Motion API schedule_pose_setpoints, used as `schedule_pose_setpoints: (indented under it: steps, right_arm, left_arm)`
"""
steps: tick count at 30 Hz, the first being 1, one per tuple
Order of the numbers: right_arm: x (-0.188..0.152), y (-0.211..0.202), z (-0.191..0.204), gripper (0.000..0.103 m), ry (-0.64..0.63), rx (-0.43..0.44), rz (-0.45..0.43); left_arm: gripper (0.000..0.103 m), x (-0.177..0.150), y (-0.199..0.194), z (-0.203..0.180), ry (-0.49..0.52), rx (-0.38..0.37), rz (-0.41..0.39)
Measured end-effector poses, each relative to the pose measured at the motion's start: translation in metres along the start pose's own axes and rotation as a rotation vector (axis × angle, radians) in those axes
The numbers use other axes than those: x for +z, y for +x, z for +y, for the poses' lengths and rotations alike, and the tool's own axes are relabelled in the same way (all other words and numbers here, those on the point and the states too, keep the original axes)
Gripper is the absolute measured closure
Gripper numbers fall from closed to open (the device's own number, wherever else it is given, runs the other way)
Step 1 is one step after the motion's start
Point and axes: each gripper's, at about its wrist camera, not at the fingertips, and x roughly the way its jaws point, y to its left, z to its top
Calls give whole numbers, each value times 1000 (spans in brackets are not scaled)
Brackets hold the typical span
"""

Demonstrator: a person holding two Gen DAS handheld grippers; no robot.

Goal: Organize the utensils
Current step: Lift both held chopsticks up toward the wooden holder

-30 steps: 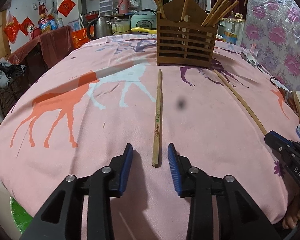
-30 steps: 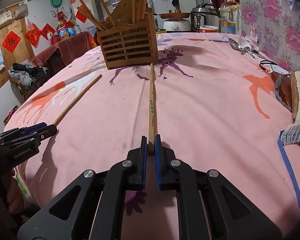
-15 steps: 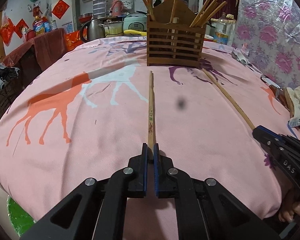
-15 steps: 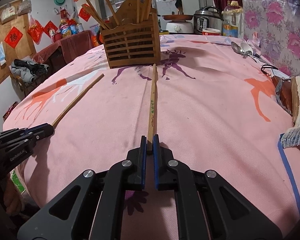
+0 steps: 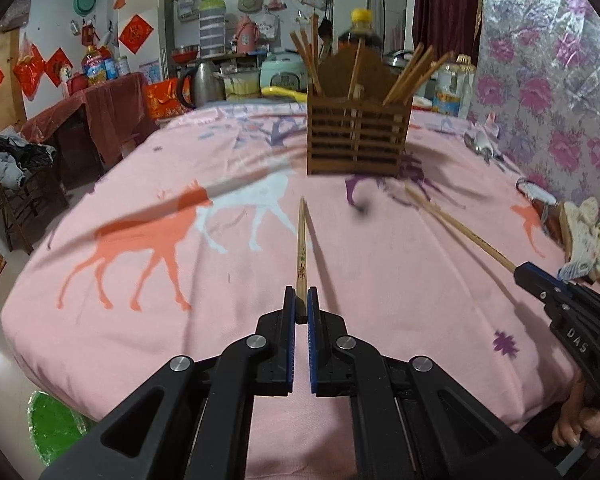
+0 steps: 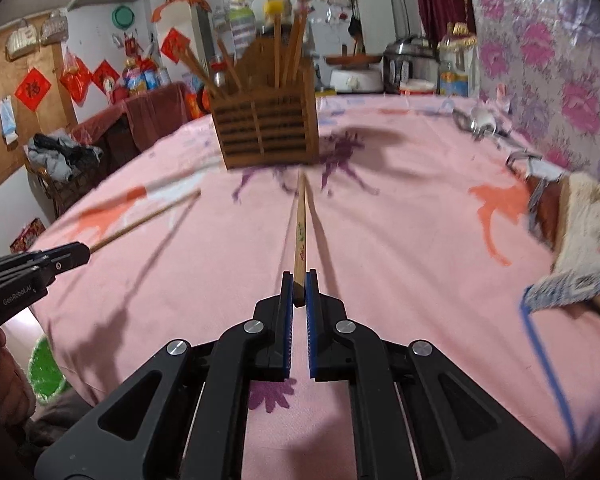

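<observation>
Each gripper holds one wooden chopstick by its thick end, lifted off the pink tablecloth and casting a shadow. My left gripper point(image 5: 301, 300) is shut on the left chopstick point(image 5: 301, 252), which points at the slatted wooden utensil holder point(image 5: 358, 138). My right gripper point(image 6: 299, 285) is shut on the right chopstick point(image 6: 300, 228), aimed at the same holder point(image 6: 266, 132). In the left wrist view the right gripper point(image 5: 520, 272) shows at the right edge with its chopstick point(image 5: 456, 228). In the right wrist view the left gripper point(image 6: 82, 250) and its chopstick point(image 6: 148, 218) appear at the left. Several chopsticks stand in the holder.
A metal spoon point(image 6: 476, 122) lies near the table's far right edge. A folded cloth and a strap point(image 6: 580, 220) sit at the right edge. Behind the holder are a rice cooker point(image 6: 410, 66), bottles and a kettle point(image 5: 202, 82). A green basin point(image 5: 54, 424) is on the floor.
The left gripper closed on its chopstick, which had been lying between open fingers. Both grippers then rose, lifting the two chopsticks off the cloth. The holder now looks nearer.
</observation>
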Motion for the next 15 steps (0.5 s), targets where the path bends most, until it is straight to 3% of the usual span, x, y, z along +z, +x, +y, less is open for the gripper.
schedule_pose_setpoints:
  steps: [7,15]
  right_arm:
    - [33,-43,7,96,-10,36,-132]
    - [52,-72,16,96,-16,85,-211]
  left_arm:
    - [97,23,-39,-7,8,-16,-76]
    - [97,42,-69,-6,-28,-75,-107]
